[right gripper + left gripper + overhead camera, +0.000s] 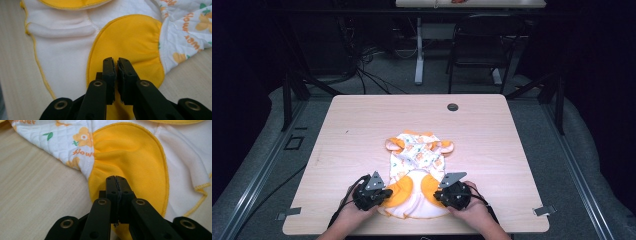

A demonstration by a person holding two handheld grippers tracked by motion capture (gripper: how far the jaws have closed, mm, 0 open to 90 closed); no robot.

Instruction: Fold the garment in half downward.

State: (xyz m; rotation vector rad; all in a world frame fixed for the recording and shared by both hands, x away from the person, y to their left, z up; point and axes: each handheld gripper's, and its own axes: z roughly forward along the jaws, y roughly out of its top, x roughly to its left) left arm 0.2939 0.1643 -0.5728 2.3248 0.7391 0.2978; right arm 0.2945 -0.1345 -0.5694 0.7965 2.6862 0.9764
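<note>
Baby garment of white quilted cotton with orange flower print and yellow fleece patches (pixel 416 172) is lying near the front edge of the light wooden table (pixel 362 125), its printed top pointing away from the person and its yellow-trimmed white hem nearest them. Each gripper is pinching one of the two rounded yellow patches at the lower end: the left gripper (pixel 116 180) is sitting with its black jaws pressed together, clamped on the left yellow patch (pixel 130 157), and the right gripper (pixel 116 62) is biting the right yellow patch (pixel 127 35) with its jaws almost together, a thin sliver of gap showing between the pads.

Judging by the matched grips, the step in hand is lifting or folding the lower end. Doing it well is likely meaning keeping both hands level and moving together, so the soft cloth is not twisting, and holding both layers firmly, since the fleece is looking thick and slippery at the seam.
</note>
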